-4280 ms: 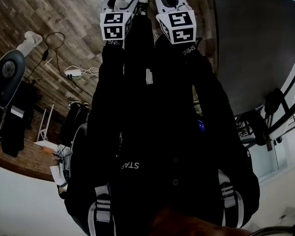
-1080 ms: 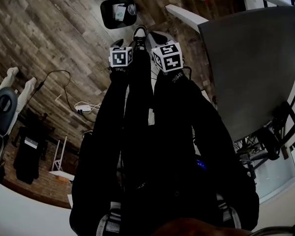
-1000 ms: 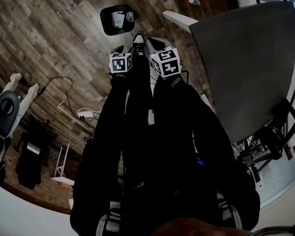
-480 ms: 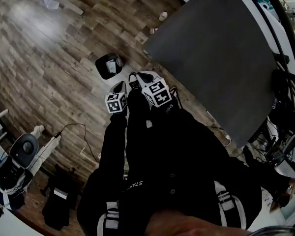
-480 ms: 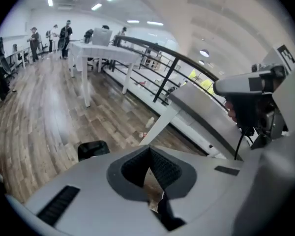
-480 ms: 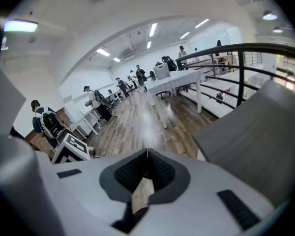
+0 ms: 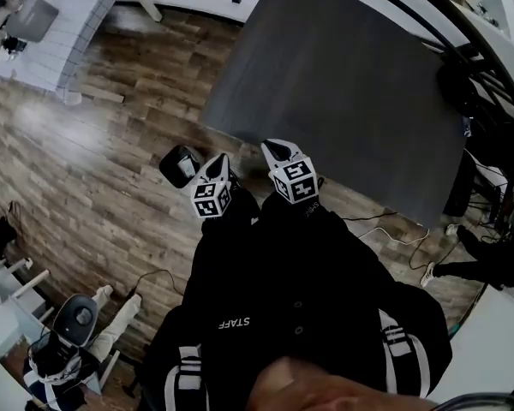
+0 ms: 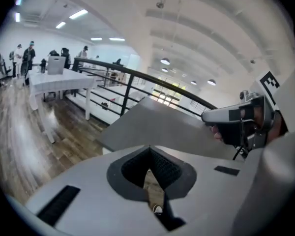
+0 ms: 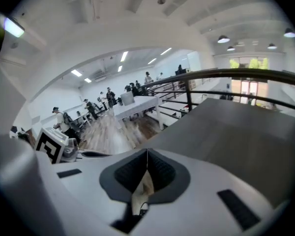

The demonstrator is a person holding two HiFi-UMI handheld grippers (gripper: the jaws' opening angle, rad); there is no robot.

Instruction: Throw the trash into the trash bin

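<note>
The trash bin, small and black, stands on the wooden floor, partly hidden behind my left gripper. That gripper hangs well above the floor just right of the bin. In the left gripper view its jaws are shut with nothing between them. My right gripper is held beside it, over the near edge of a large grey table top. Its jaws are shut too and hold nothing. No loose trash shows in any view.
A white table stands at the far left, and a black railing runs behind the grey table. Cables lie on the floor at the right near a person's legs. Several people stand far off.
Both grippers have lifted from pointing down at the floor near the bin. The head view swung up, so the bin slid from above the grippers to their left and the grey table filled the top.
</note>
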